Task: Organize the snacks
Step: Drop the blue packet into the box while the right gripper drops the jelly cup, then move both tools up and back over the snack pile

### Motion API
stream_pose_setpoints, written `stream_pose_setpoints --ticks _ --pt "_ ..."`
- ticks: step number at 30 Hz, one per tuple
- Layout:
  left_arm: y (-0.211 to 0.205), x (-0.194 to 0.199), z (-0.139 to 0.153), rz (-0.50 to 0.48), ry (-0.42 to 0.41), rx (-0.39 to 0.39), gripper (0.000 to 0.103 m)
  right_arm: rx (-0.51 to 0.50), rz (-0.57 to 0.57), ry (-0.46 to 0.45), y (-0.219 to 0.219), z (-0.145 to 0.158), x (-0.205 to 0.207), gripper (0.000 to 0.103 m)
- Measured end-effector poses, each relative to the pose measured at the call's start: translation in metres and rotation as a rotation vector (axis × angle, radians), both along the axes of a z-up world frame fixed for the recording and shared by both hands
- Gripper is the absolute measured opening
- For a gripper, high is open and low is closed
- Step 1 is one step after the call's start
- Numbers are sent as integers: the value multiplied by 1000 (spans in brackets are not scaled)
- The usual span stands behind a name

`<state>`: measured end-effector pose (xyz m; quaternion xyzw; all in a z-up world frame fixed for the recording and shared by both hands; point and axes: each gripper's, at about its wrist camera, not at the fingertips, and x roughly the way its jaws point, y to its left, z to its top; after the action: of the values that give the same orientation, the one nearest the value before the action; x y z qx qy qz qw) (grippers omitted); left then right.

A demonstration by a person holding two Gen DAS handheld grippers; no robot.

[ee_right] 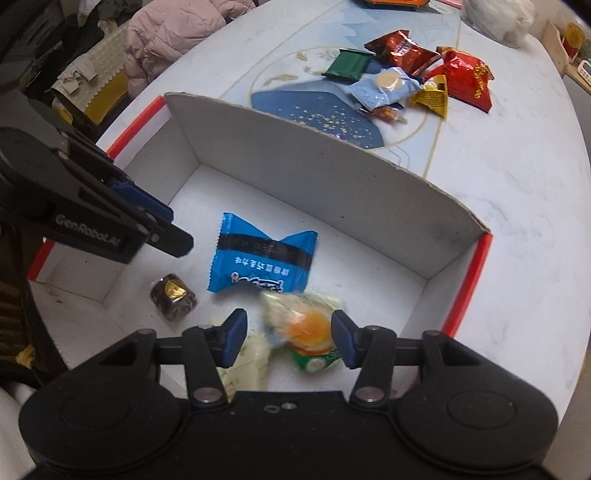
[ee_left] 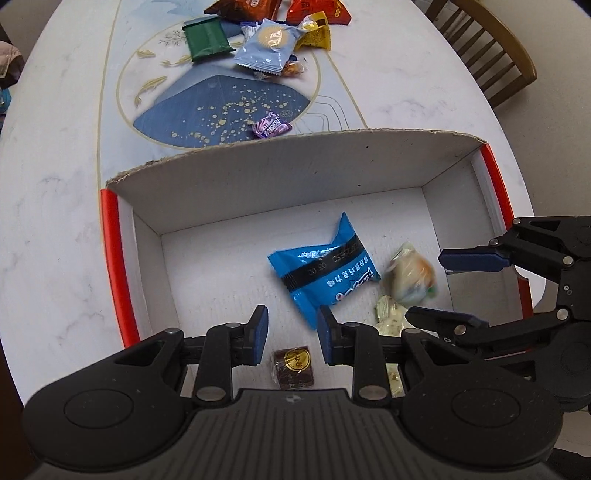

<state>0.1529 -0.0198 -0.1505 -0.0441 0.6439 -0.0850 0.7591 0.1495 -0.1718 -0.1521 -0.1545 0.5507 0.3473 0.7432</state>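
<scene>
A white cardboard box point(ee_left: 295, 162) with red edges lies on the table, and both grippers point down into it. My left gripper point(ee_left: 291, 332) is open with nothing between its blue pads; a brown candy with a gold sticker point(ee_left: 293, 365) lies on the box floor just below it. My right gripper point(ee_right: 290, 338) is open. A blurred white, orange and green snack pack point(ee_right: 306, 328) sits between its fingers, loose from the pads. A blue packet point(ee_right: 262, 258) lies flat mid-box, with pale wrappers point(ee_right: 251, 354) beside it.
Beyond the box's far wall point(ee_right: 332, 166), loose snacks are piled on the table: a green packet point(ee_left: 207, 38), a light blue one point(ee_left: 267, 46), yellow point(ee_left: 316, 31) and red bags point(ee_right: 465, 77). A purple candy point(ee_left: 271, 125) lies near the box. A wooden chair point(ee_left: 491, 48) stands at the right.
</scene>
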Motion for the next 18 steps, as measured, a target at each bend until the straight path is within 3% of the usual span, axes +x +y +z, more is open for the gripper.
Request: stream_pose_setpoints --ticks 11,15,18 --pt "2 -14 34 -8 -135 -13 32 64 -7 -27 -10 31 0 56" --pt "5 -14 50 1 -187 -23 46 112 -17 -41 -15 49 3 59" --pt "6 -11 63 7 -222 -22 47 152 -33 -54 -19 64 10 63"
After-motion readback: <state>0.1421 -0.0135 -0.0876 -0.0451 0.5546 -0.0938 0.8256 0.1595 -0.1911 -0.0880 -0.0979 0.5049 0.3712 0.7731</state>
